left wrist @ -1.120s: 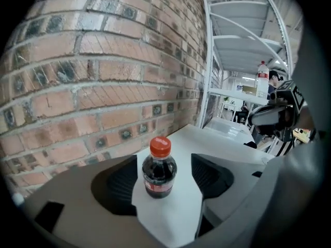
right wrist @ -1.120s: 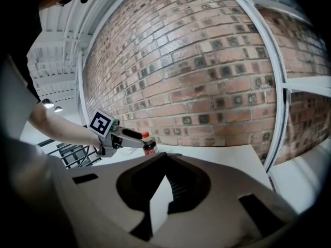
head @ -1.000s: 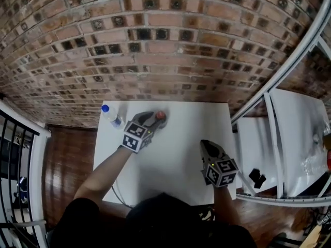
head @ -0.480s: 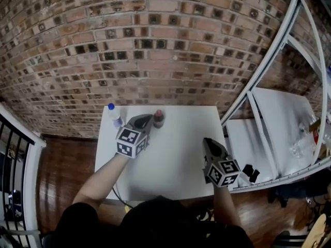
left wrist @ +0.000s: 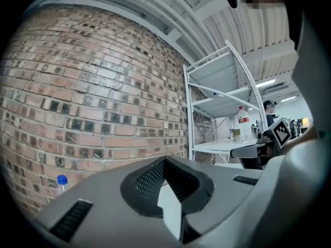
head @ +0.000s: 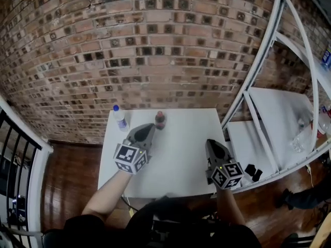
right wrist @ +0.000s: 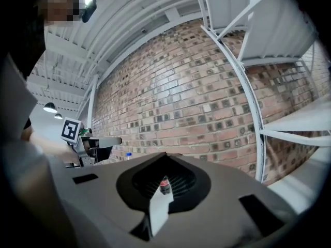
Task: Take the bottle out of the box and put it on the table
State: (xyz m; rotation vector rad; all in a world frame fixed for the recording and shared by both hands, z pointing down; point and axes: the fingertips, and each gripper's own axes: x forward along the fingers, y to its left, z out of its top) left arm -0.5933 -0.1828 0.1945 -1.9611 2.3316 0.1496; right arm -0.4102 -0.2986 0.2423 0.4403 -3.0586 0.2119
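White table (head: 181, 156) against a brick wall (head: 155, 50), seen from above the person's shoulders. The dark bottle (head: 160, 120), red-capped, stands upright at the middle of the table's far edge, touched by neither tool; no box shows in any view, so the set-down appears complete. A clear bottle (head: 120, 118) with a blue cap stands at the far left corner, well apart from the dark one. The left gripper (head: 148, 128) is held just short of the dark bottle, its jaws pressed together on nothing. The right gripper (head: 211, 144) is held near the right edge, jaws likewise together and empty, the dark bottle visible only far beyond them. Both tools seem held off so as not to topple it. A white shelf rack (head: 258, 110) stands beside the right edge
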